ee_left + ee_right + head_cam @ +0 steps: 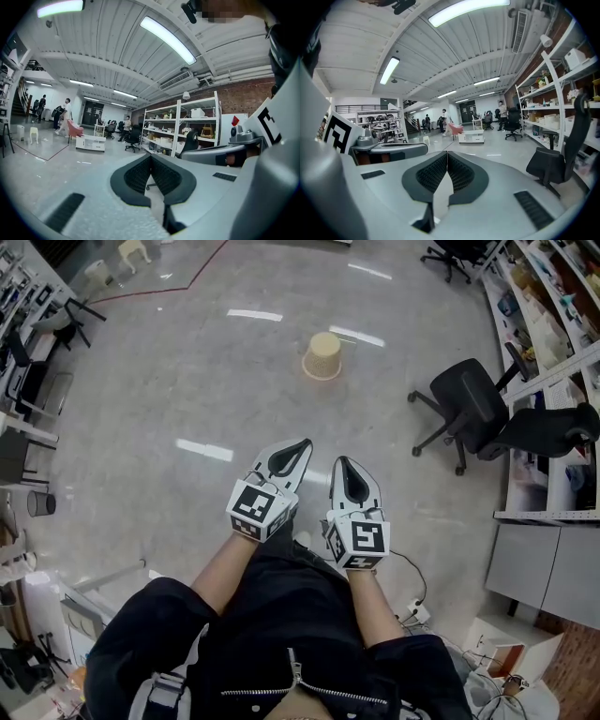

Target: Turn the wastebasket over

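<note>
1. Toward the upper middle of the head view, well above both grippers, we see the wastebasket [322, 356] standing alone on the pale floor [187, 409]. Neither gripper view shows it.
2. Its long axis is upright. The narrow end looks to be on top and the wide rim on the floor, so we judge it to be mouth-down.
3. Our left gripper [302, 444] is closed and empty: in its own view the ribbed pads [138, 174] meet at the tips with nothing between them.
4. Our right gripper [341, 465] is closed and empty too, its pads [461, 173] drawn together at the front.
5. Both grippers point up the frame at the basket, which lies well apart from them. The left tips sit almost straight below it and a little nearer; the right tips are slightly lower and to the right.
6. Nothing stands on the stretch of floor between us and the basket. A black office chair [469, 409] sits at the right, well apart from the basket, with shelves [548, 324] along the right edge.
7. We judge that the next move calls for closing that gap and parting the jaws before either can take the basket's wall.
</note>
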Tool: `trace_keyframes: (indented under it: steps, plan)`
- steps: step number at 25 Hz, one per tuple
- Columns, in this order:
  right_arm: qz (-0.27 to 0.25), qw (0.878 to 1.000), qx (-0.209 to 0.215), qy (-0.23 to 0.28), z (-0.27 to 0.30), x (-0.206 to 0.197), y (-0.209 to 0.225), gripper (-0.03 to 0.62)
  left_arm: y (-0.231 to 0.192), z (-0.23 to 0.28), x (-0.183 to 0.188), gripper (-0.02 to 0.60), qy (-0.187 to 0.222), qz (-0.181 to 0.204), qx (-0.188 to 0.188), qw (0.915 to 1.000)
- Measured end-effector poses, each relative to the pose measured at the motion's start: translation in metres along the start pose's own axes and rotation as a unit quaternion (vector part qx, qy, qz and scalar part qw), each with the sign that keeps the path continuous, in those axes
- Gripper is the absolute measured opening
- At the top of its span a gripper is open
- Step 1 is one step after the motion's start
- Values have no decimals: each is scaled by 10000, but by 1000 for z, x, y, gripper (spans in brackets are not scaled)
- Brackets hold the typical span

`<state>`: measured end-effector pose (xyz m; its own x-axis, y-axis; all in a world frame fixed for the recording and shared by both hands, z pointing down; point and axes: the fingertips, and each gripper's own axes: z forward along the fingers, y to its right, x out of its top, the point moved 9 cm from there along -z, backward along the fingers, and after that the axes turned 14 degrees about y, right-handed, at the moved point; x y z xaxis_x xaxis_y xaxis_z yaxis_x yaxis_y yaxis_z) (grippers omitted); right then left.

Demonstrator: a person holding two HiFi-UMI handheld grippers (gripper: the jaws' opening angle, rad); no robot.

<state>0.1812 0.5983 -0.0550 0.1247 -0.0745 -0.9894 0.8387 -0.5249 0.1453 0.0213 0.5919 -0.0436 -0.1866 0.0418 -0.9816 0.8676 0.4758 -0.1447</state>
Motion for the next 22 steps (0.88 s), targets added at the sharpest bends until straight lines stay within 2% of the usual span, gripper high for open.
trace_keyframes:
  steps: [7,17,22]
  plan:
    - [-2,10000,-63,-46,54,6,22,11,-36,49,-4,6,-26,-88,-50,9999]
    - [-56,9996,-247,-94,162,11,29,11,-131,108,6,6,-47,-172,-138,9997]
    - [-138,9993,-346,-86,209,11,32,11,-172,134,6,6,-93,-64,-258,9996]
